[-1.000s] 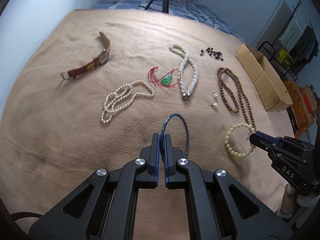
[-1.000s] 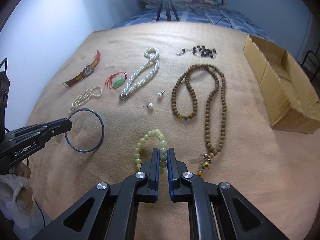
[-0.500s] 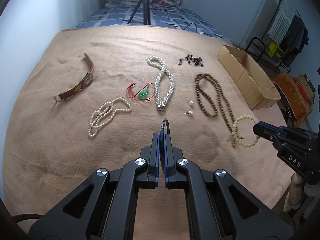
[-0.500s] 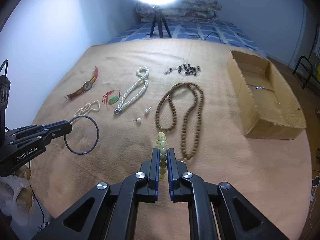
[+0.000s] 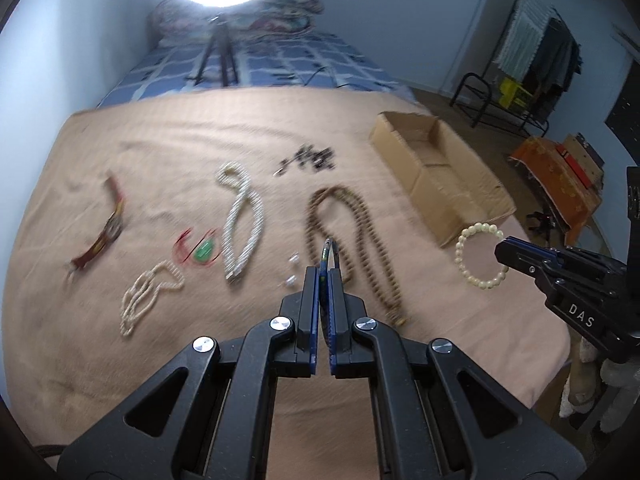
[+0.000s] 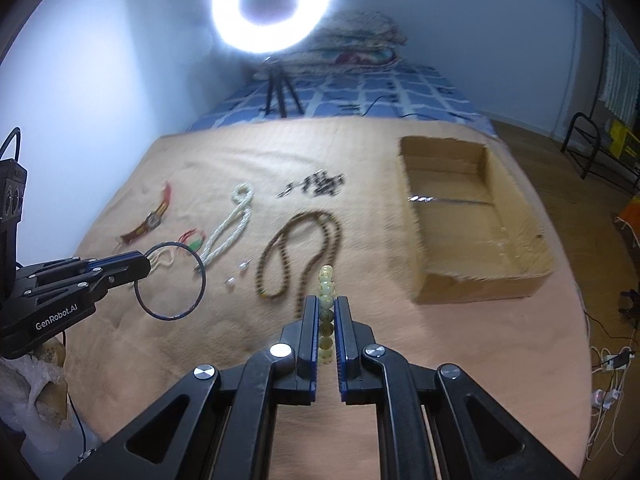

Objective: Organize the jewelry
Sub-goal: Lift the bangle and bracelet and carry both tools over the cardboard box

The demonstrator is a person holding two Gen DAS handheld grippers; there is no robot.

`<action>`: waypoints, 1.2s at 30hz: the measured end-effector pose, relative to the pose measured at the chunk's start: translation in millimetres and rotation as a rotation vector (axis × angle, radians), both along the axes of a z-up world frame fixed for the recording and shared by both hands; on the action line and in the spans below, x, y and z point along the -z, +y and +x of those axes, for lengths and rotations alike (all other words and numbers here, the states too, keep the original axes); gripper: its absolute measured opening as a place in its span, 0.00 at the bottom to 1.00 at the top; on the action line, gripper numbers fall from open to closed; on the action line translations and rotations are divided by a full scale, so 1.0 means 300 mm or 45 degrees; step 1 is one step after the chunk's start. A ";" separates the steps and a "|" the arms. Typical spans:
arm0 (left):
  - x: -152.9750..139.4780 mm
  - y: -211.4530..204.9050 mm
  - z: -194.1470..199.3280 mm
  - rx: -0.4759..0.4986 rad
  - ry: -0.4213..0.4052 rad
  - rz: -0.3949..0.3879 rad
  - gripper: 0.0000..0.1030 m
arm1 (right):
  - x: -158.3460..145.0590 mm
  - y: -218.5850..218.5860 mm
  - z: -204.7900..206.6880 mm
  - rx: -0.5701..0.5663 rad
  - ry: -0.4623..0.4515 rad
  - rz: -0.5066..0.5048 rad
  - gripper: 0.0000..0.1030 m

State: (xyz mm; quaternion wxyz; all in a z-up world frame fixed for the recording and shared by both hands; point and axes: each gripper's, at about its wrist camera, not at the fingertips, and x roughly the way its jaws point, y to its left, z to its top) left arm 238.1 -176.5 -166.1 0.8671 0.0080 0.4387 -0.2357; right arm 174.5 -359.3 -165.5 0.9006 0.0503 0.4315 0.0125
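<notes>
my left gripper [image 5: 324,272] has its jaws clamped tight on the thin blue bangle [image 6: 172,280], which hangs in the air above the tan blanket [image 5: 200,360], edge-on from my own camera and a full ring from the other side. my right gripper [image 6: 326,312] has its jaws closed on the pale green bead bracelet [image 5: 480,256], held clear of the bed, its beads stacked between the pads. below and ahead lie the brown bead necklace [image 6: 304,248], the white pearl rope [image 5: 240,224], the small pearl strand [image 5: 148,296], the green pendant [image 5: 202,254], the watch [image 5: 108,232] and dark beads [image 5: 308,158]. the open cardboard box [image 6: 476,220] sits to the right, well apart from both bracelets
</notes>
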 end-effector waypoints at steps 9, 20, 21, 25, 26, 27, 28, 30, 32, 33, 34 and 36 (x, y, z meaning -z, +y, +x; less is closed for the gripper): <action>-0.092 -0.257 0.074 0.126 -0.047 -0.050 0.01 | -0.073 -0.187 0.042 0.088 -0.053 -0.041 0.05; -0.121 -0.568 0.193 0.218 -0.059 -0.101 0.01 | -0.076 -0.397 0.197 0.144 -0.060 -0.061 0.04; -0.116 -0.586 0.202 0.221 -0.052 -0.105 0.01 | -0.072 -0.412 0.216 0.149 -0.058 -0.068 0.04; -0.078 -0.663 0.242 0.231 -0.023 -0.109 0.01 | -0.053 -0.471 0.300 0.154 -0.051 -0.072 0.04; -0.068 -0.678 0.247 0.231 -0.016 -0.111 0.01 | -0.047 -0.485 0.320 0.157 -0.049 -0.068 0.04; -0.054 -0.694 0.256 0.229 -0.003 -0.114 0.01 | -0.042 -0.500 0.342 0.155 -0.045 -0.063 0.04; -0.041 -0.710 0.264 0.227 0.011 -0.119 0.01 | -0.036 -0.512 0.363 0.155 -0.043 -0.061 0.04; -0.015 -0.733 0.276 0.223 0.040 -0.127 0.01 | -0.023 -0.531 0.397 0.151 -0.036 -0.046 0.04; 0.016 -0.751 0.288 0.216 0.066 -0.130 0.01 | -0.002 -0.556 0.435 0.149 -0.025 -0.016 0.04; 0.023 -0.757 0.291 0.213 0.070 -0.130 0.01 | 0.010 -0.566 0.452 0.148 -0.020 -0.002 0.04; 0.036 -0.764 0.293 0.212 0.076 -0.129 0.01 | 0.021 -0.574 0.464 0.147 -0.015 0.007 0.04; 0.056 -0.776 0.295 0.213 0.085 -0.125 0.01 | 0.037 -0.582 0.482 0.141 -0.008 0.018 0.04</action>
